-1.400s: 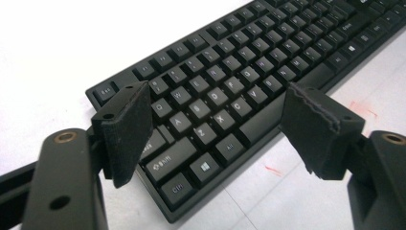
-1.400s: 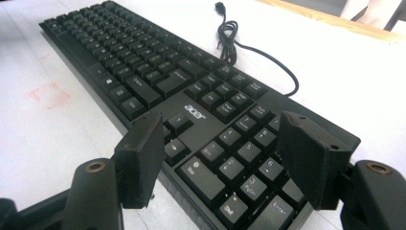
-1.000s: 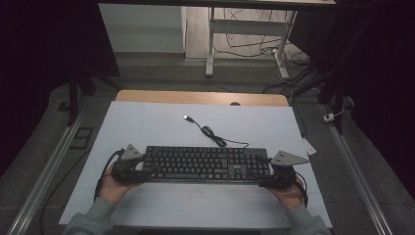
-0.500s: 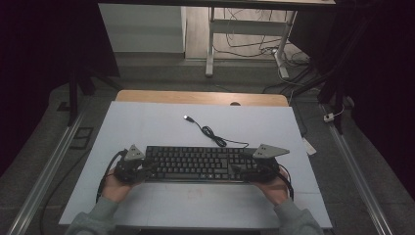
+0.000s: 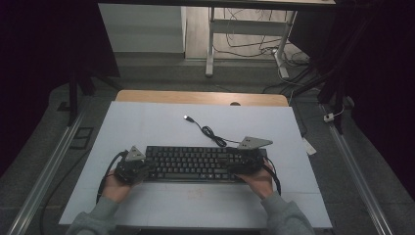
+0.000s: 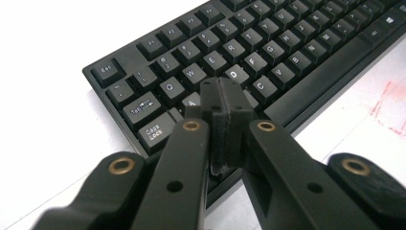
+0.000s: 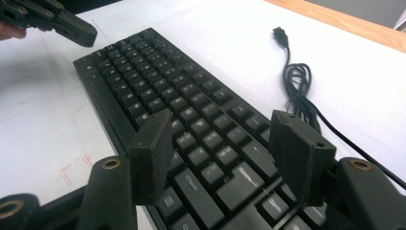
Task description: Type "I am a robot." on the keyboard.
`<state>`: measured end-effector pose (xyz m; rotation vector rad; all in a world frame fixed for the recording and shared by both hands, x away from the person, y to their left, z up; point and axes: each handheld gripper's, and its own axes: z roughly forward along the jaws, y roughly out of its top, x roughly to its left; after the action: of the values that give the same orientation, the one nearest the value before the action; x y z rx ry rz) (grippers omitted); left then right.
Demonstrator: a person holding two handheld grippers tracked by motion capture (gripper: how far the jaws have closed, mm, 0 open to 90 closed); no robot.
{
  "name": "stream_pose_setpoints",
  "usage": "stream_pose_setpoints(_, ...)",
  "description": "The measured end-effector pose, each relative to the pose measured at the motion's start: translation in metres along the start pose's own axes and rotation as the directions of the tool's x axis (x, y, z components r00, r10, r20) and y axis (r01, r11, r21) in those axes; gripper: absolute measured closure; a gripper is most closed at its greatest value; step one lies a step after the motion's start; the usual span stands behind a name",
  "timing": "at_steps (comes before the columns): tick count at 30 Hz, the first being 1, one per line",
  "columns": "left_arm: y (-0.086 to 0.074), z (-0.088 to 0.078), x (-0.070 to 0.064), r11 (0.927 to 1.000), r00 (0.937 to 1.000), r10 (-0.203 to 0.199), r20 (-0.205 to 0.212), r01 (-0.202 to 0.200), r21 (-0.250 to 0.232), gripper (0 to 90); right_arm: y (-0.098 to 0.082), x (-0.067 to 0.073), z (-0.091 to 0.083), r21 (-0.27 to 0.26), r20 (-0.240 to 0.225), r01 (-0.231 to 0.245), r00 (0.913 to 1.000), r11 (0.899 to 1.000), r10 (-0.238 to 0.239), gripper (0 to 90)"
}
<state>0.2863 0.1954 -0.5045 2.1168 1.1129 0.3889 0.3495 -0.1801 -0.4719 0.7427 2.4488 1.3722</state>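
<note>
My left gripper, jaws closed, presses keyboard keys at nine o'clock; right gripper hovers wide open, typing barely begun.

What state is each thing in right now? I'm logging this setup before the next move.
left gripper: jaws shut, empty, tip over the keyboard's left keys.
right gripper: jaws open, empty, above the keyboard's right end.
keyboard: lying flat on the table, keys up.
cable: loosely coiled behind the keyboard.
USB plug: unplugged, lying on the table.
</note>
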Motion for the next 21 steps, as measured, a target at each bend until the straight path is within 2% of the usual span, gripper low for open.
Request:
stream_pose_setpoints(3, -0.001, 0.001, 0.000, 1.0000, 1.0000, -0.002, -0.002, 0.002, 0.003, 88.8, 0.003, 0.002, 0.003, 0.001, -0.006, 0.006, 1.0000, 1.000, -0.006, 50.7)
stream_pose_setpoints(5, -0.001, 0.001, 0.001, 1.0000, 1.0000, -0.001, -0.003, 0.001, 0.007, 88.7, 0.005, 0.003, 0.005, 0.005, -0.020, 0.012, 0.9997, 1.000, -0.012, 61.1)
stream_pose_setpoints(6, -0.001, 0.001, 0.001, 1.0000, 1.0000, -0.002, -0.003, 0.002, 0.006, 88.7, 0.005, 0.003, 0.005, 0.005, -0.020, 0.012, 0.9997, 1.000, -0.012, 61.1)
stream_pose_setpoints(7, -0.001, 0.002, 0.001, 1.0000, 1.0000, -0.003, -0.003, 0.003, 0.006, 88.7, 0.006, 0.004, 0.006, 0.002, -0.029, 0.024, 0.9993, 1.000, -0.024, 71.4)
stream_pose_setpoints(9, -0.001, 0.002, 0.001, 1.0000, 1.0000, -0.003, -0.003, 0.003, 0.006, 88.7, 0.007, 0.006, 0.008, 0.011, -0.031, 0.043, 0.9986, 0.999, -0.043, 79.1)
stream_pose_setpoints(11, -0.002, 0.002, 0.001, 1.0000, 1.0000, -0.005, -0.004, 0.005, 0.008, 88.7, 0.008, 0.007, 0.009, 0.014, -0.033, 0.050, 0.9983, 0.999, -0.049, 82.1)
stream_pose_setpoints(12, -0.002, 0.002, 0.001, 0.9999, 1.0000, -0.006, -0.004, 0.006, 0.008, 88.7, 0.011, 0.009, 0.011, 0.019, -0.037, 0.063, 0.9974, 0.998, -0.062, 87.8)
stream_pose_setpoints(17, -0.002, 0.001, 0.002, 0.9999, 0.9999, -0.009, -0.008, 0.009, 0.007, 88.7, 0.018, 0.012, 0.019, 0.029, -0.036, 0.060, 0.9976, 0.998, -0.059, 90.0)
stream_pose_setpoints(21, -0.003, 0.003, 0.002, 0.9998, 0.9999, -0.012, -0.006, 0.012, 0.013, 88.7, 0.023, 0.014, 0.035, 0.026, -0.041, 0.045, 0.9982, 0.999, -0.044, 90.0)
